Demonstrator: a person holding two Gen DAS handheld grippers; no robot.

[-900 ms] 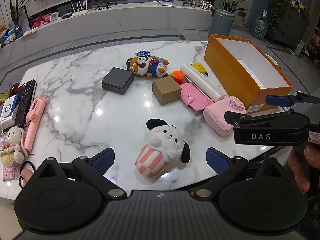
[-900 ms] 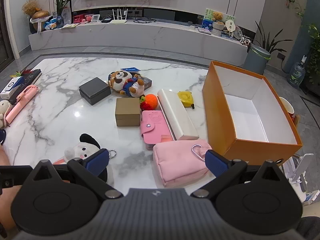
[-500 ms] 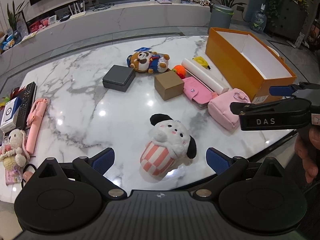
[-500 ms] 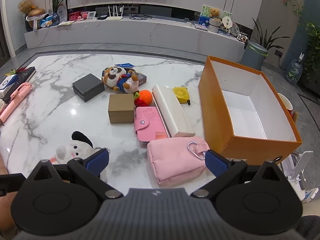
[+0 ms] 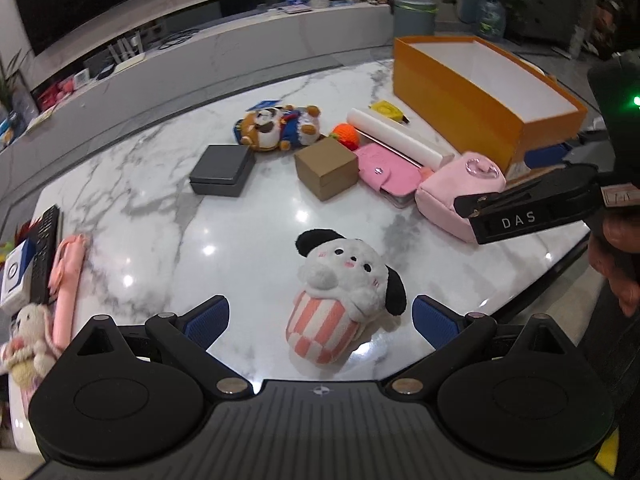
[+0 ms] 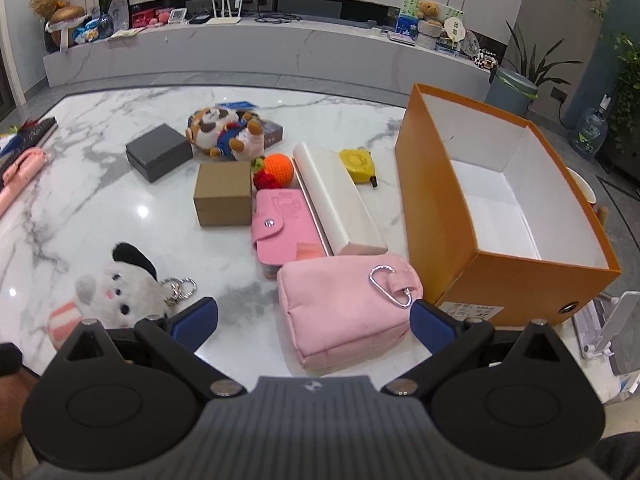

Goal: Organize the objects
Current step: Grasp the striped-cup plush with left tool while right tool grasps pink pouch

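My left gripper (image 5: 320, 320) is open, with the white dog plush in a striped cup (image 5: 344, 300) between its fingers on the marble table (image 5: 160, 200). My right gripper (image 6: 314, 320) is open around the near end of the pink pouch (image 6: 344, 300), which shows in the left wrist view too (image 5: 456, 188). The open orange box (image 6: 500, 200) stands to the right and is empty. A pink wallet (image 6: 284, 224), white case (image 6: 336, 196), brown box (image 6: 224, 196), grey box (image 6: 160, 156), bear plush (image 6: 224, 132), knitted orange (image 6: 276, 168) and yellow tape measure (image 6: 356, 160) lie between.
At the table's left edge lie a pink stick (image 5: 68, 272), a remote (image 5: 44, 248) and a small bunny plush (image 5: 28, 332). A key ring (image 6: 180, 286) hangs off the dog plush. The near table edge runs just under both grippers.
Both grippers have moved forward and lower over the table. The dog plush now sits between the left fingers and the pink pouch between the right fingers. No object has moved.
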